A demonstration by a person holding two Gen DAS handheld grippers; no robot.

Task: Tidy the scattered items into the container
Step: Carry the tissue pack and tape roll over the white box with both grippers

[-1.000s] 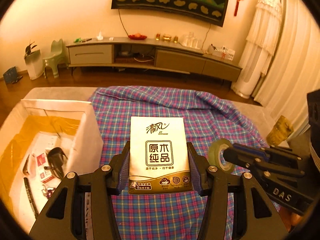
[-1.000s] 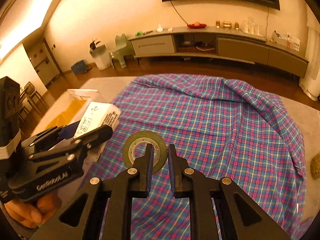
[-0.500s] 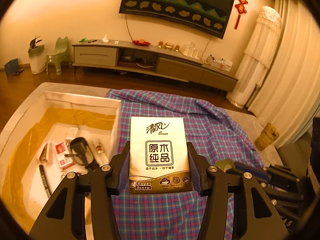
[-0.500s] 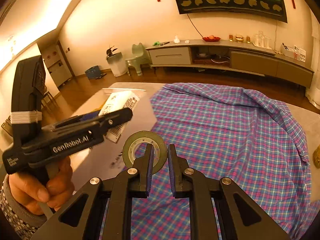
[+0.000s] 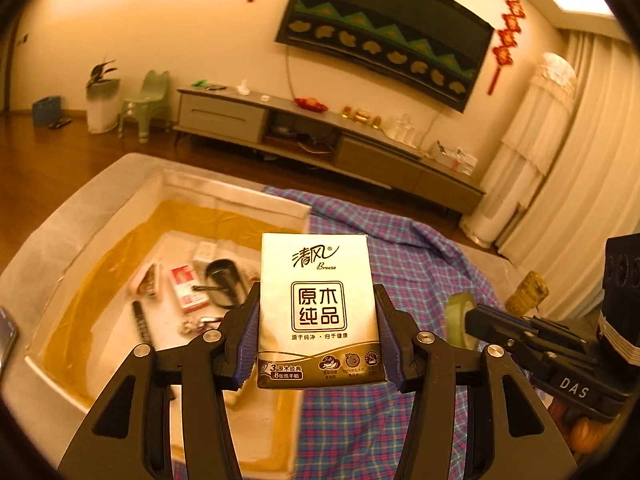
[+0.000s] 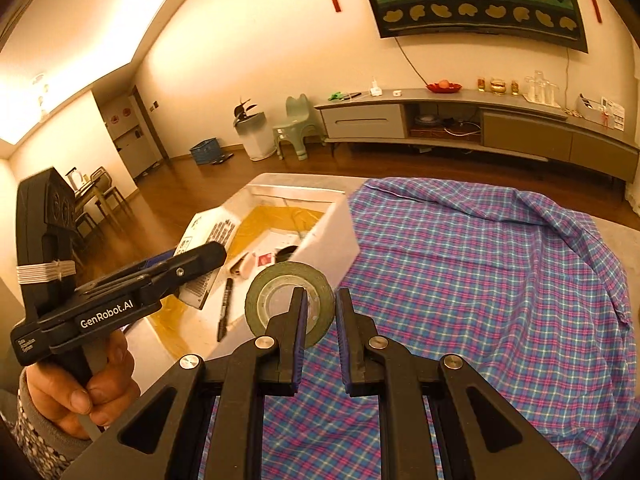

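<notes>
My left gripper (image 5: 316, 295) is shut on a white-and-gold tissue pack (image 5: 315, 256), held upright over the near right corner of the white container (image 5: 236, 197) with its yellow lining. In the right wrist view the same pack (image 6: 208, 240) hangs over the container (image 6: 338, 236), with the left gripper (image 6: 200, 258) carried by a hand (image 6: 80, 392). My right gripper (image 6: 322, 295) is shut on a green tape roll (image 6: 276, 278), pinching its rim, just off the container's near right corner. The roll (image 5: 460, 318) also shows at the right of the left wrist view.
The container holds several small items: a black marker (image 6: 225, 308), a red-and-white card (image 5: 188, 286), a dark rounded object (image 5: 224, 284). A plaid cloth (image 6: 480, 280) covers the table on the right. A yellowish object (image 5: 528, 293) sits at its far right edge.
Both grippers have travelled left and slightly up, from over the plaid cloth to the container's edge, each keeping its hold. The container's inside now fills more of both views.
</notes>
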